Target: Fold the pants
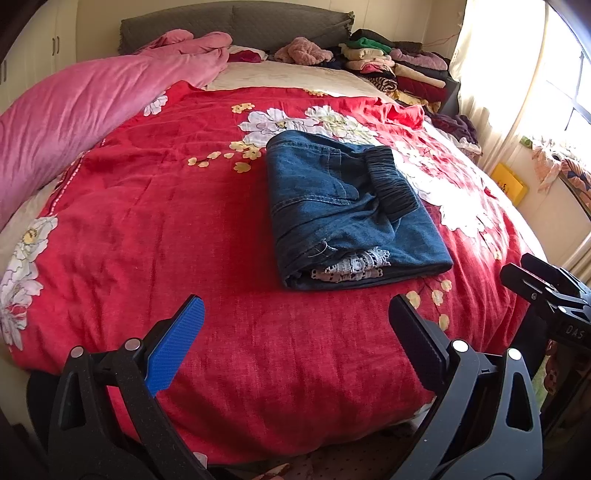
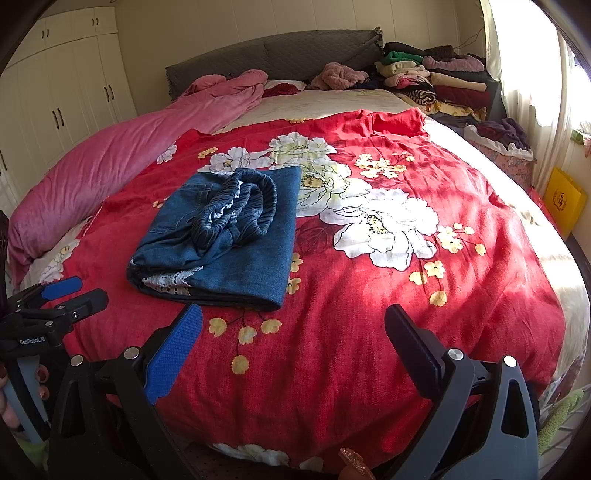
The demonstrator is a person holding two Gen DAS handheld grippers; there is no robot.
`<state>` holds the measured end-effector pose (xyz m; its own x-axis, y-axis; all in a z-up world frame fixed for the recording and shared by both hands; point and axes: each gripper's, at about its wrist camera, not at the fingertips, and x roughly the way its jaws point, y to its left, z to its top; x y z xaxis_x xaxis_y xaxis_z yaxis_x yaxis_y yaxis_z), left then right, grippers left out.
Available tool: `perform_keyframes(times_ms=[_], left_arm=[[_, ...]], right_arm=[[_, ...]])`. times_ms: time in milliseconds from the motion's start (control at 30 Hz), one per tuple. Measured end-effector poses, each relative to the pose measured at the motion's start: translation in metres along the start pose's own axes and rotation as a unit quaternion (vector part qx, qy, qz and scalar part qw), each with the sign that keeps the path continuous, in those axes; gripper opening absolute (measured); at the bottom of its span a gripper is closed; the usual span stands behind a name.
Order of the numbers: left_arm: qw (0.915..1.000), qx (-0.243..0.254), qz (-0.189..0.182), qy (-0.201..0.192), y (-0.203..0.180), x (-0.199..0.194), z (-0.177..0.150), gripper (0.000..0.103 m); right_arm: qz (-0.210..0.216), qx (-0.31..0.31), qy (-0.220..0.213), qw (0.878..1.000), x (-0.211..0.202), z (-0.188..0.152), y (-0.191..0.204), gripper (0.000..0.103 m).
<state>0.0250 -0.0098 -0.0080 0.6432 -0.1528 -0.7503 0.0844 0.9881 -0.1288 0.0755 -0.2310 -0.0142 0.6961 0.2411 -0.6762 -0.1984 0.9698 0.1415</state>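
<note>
Dark blue denim pants [image 1: 343,210] lie folded into a compact rectangle on the red floral bedspread [image 1: 166,206], elastic waistband on top and a strip of white lace showing at the near edge. The right wrist view has the same pants [image 2: 225,240] left of centre. My left gripper [image 1: 295,306] hovers open over the bedspread just short of the bundle, nothing between its fingers. My right gripper [image 2: 293,317] is open too, empty, near the bundle's near right corner. The right gripper's [image 1: 546,291] side shows at the left wrist view's right edge; the left gripper [image 2: 70,291] appears in the right view.
A pink quilt [image 1: 74,114] is bunched along the bed's left side up to the grey headboard [image 1: 236,26]. Stacks of folded clothes [image 1: 391,66] crowd the far right corner. A yellow bag [image 2: 563,199] stands on the floor by the sunlit window; white wardrobes [image 2: 66,92] line the left wall.
</note>
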Motion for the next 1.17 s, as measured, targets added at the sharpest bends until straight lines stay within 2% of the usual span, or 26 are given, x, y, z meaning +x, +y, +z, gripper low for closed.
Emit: perform_keyframes(times_ms=[433, 567, 667, 733, 833, 900, 1000, 1067, 1100, 1167], left_arm=[[0.9999, 0.001, 0.009, 0.004, 0.005, 0.002, 0.0, 0.094], [0.9996, -0.01, 0.024, 0.004, 0.015, 0.005, 0.0, 0.094], [0.9985, -0.034, 0.043, 0.005, 0.036, 0.009, 0.004, 0.094], [0.9963, -0.052, 0.068, -0.005, 0.057, 0.009, 0.011, 0.094], [0.9927, -0.077, 0.09, -0.023, 0.09, 0.009, 0.029, 0.094], [0.987, -0.096, 0.125, -0.031, 0.12, 0.016, 0.048, 0.094], [0.9772, -0.124, 0.171, -0.019, 0.167, 0.043, 0.079, 0.094], [0.9692, -0.141, 0.202, -0.008, 0.199, 0.063, 0.098, 0.094], [0.9652, -0.148, 0.216, -0.005, 0.213, 0.072, 0.107, 0.094], [0.9563, -0.167, 0.24, 0.004, 0.241, 0.094, 0.122, 0.094]], right_arm=[[-0.007, 0.0, 0.004, 1.0, 0.0, -0.002, -0.005, 0.098], [-0.014, 0.001, 0.005, 1.0, 0.0, -0.001, -0.011, 0.098], [-0.026, 0.009, 0.005, 1.0, 0.003, 0.004, -0.027, 0.098], [-0.04, 0.02, 0.006, 0.999, 0.007, 0.008, -0.04, 0.098], [-0.064, 0.036, 0.008, 0.997, 0.017, 0.018, -0.07, 0.098], [-0.082, 0.045, 0.014, 0.995, 0.029, 0.03, -0.099, 0.098], [-0.109, 0.087, 0.035, 0.99, 0.053, 0.053, -0.154, 0.098], [-0.135, 0.115, 0.045, 0.983, 0.072, 0.069, -0.197, 0.098], [-0.16, 0.128, 0.054, 0.977, 0.083, 0.078, -0.219, 0.098], [-0.182, 0.164, 0.07, 0.967, 0.106, 0.094, -0.265, 0.098]])
